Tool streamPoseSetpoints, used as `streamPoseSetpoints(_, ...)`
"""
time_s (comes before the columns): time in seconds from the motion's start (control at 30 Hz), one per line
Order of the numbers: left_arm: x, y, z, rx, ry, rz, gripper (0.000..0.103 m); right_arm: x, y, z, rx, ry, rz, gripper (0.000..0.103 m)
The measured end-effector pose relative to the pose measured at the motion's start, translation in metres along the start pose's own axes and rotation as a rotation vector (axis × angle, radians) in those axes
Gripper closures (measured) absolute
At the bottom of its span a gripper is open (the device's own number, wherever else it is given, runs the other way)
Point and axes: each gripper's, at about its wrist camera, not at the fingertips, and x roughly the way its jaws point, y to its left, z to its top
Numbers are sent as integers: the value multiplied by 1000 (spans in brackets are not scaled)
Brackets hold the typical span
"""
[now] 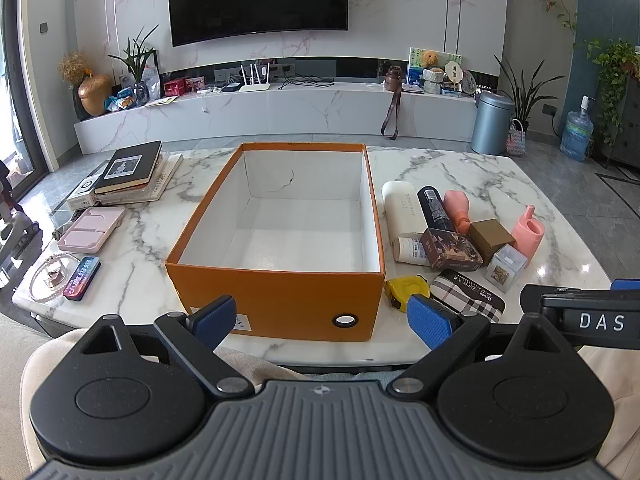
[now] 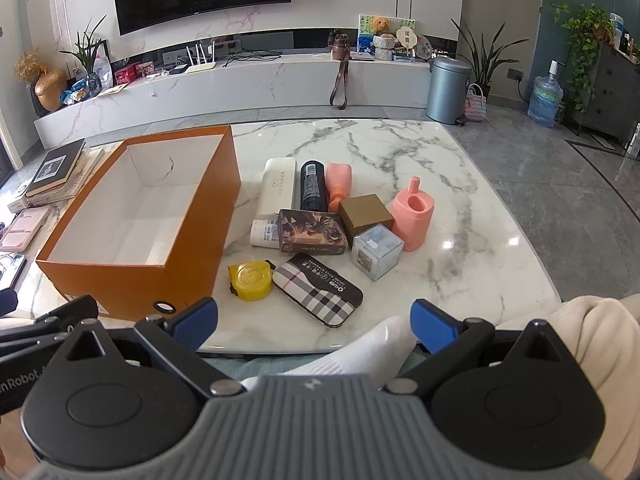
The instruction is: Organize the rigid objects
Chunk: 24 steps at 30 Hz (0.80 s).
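An empty orange box (image 1: 276, 300) (image 2: 120, 280) with a white inside stands on the marble table (image 1: 460, 168) (image 2: 360, 144). To its right lies a cluster: a yellow tape measure (image 2: 250, 280), a plaid case (image 2: 316, 290), a dark card box (image 2: 312, 232), a clear cube (image 2: 376, 252), a gold box (image 2: 366, 214), a pink holder (image 2: 412, 214), a black can (image 2: 314, 186), a white case (image 2: 280, 188). My left gripper (image 1: 322, 322) hangs open before the box's near wall. My right gripper (image 2: 316, 322) hangs open at the table's near edge, short of the plaid case.
Stacked books (image 1: 132, 172), a pink tray (image 1: 90, 228), a pearl necklace (image 1: 52, 276) and a colourful small case (image 1: 82, 278) lie left of the box. Beyond the table are a TV ledge (image 1: 280, 108) and a bin (image 1: 490, 122). A white sock (image 2: 360, 354) shows below.
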Motion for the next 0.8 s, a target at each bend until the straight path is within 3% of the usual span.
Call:
streamPoseSetpoints(0.4,4,-2,-2,6,12,-18,0,4,1,-1,-8,-1,5,2)
streamPoseSetpoints(0.63,19,-15,12,65,9,-143,0,20,-17,1,16,-73,51,2)
streamPoseSetpoints(0.8,48,-31,38,93,38,-223,14,47,-33,21,33,-39,101,3)
